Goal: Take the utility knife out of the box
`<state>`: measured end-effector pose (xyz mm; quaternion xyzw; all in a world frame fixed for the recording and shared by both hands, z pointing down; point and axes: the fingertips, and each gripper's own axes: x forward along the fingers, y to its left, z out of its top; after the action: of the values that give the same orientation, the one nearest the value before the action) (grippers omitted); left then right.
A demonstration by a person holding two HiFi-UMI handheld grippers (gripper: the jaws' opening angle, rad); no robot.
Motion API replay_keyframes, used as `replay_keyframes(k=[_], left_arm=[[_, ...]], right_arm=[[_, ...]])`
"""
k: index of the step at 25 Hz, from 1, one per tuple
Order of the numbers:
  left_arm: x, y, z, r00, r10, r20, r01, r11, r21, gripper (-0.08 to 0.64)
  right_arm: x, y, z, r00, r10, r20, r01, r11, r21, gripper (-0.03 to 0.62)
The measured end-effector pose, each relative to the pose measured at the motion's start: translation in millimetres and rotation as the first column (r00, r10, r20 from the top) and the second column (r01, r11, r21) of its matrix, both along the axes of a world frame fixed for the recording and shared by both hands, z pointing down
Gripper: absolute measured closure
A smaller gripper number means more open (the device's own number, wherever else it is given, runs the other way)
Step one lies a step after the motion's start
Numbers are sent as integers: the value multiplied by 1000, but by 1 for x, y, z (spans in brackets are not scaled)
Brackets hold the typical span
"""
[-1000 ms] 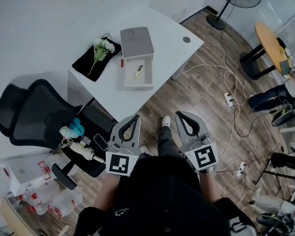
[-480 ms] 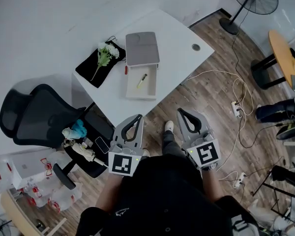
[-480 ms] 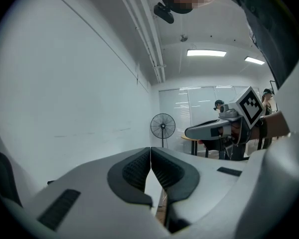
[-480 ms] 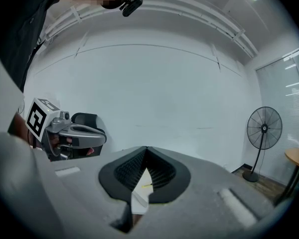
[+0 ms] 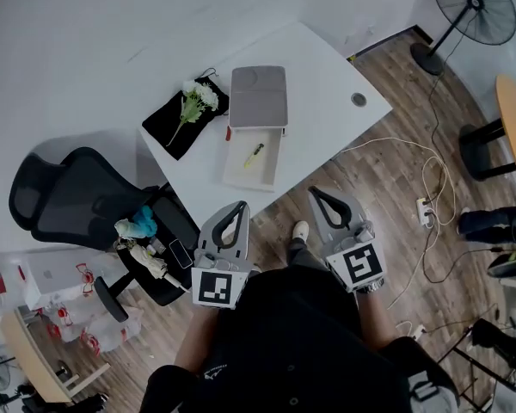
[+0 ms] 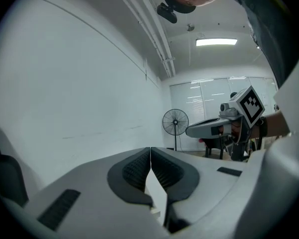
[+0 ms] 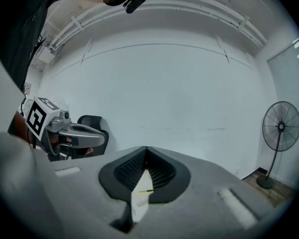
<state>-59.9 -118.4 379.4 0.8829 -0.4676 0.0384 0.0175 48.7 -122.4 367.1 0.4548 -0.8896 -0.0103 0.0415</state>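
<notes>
In the head view a white box (image 5: 241, 175) lies open on the white table (image 5: 327, 84), its grey lid (image 5: 258, 97) folded back. A yellow and black utility knife (image 5: 254, 154) lies inside it. My left gripper (image 5: 237, 206) and right gripper (image 5: 316, 194) are held level in front of the body, short of the table's near edge, both shut and empty. In the left gripper view the left gripper (image 6: 150, 148) shows its pads pressed together. In the right gripper view the right gripper (image 7: 146, 148) is also shut, and the knife (image 7: 143, 191) shows as a yellow line below the tips.
A black cloth with white flowers (image 5: 192, 110) lies left of the box. A black office chair (image 5: 69, 205) loaded with small items stands left of the table. Cables and a power strip (image 5: 426, 212) lie on the wooden floor at right. A standing fan (image 5: 475, 7) is at the far right.
The table and box have shifted right and nearer in the head view as the person advances. Both grippers stay shut in front of the body.
</notes>
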Motion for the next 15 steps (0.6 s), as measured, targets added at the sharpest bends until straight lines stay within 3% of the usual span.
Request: replay_keyframes(k=[15], left_arm=[[32,-58,31,988,-128,90,131,991,-29,554]], right_arm=[[44,-52,0,993,-110,-35,112,992,56,588]])
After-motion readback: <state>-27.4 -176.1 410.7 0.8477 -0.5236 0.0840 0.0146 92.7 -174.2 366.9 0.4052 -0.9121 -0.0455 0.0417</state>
